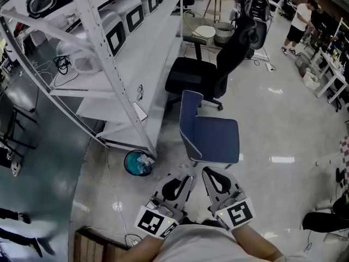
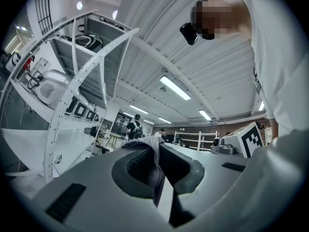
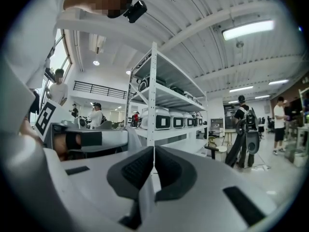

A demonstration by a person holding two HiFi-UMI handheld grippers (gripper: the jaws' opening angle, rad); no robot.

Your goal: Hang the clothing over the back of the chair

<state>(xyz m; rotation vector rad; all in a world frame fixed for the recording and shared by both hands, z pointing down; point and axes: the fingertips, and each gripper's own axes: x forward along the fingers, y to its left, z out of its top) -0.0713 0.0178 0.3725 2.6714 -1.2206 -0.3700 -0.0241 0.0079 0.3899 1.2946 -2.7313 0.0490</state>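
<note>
The left claw [image 2: 155, 151] is all but closed, its jaws pinching a bunched grey fold of the clothing [image 2: 147, 145] that pokes up past their tips. The right claw [image 3: 154, 153] is drawn in to a thin slit. A pale sliver sits in that slit, most likely another edge of the same garment, though this is less plain. Both claws are just short of the blue chair [image 1: 210, 134], on its near side. The chair's backrest [image 1: 191, 112] rises on the side nearest the shelving rack [image 1: 117, 70].

The left hold is only a small bunch at the jaw tips, so the weight of the hanging cloth could drag it free on the way over the backrest. The right hold looks thinner still. If it lets go, the garment would swing down onto the seat or the floor before the chair. The backrest also stands side-on to the claws, so a straight approach may drape the seat instead, and a knock could shift the chair.

Only the head view shows the chair and how the claws stand to it, but the cloth is hidden there. Only the left gripper view shows cloth in a grip. The right gripper view shows the rack, not the chair.
</note>
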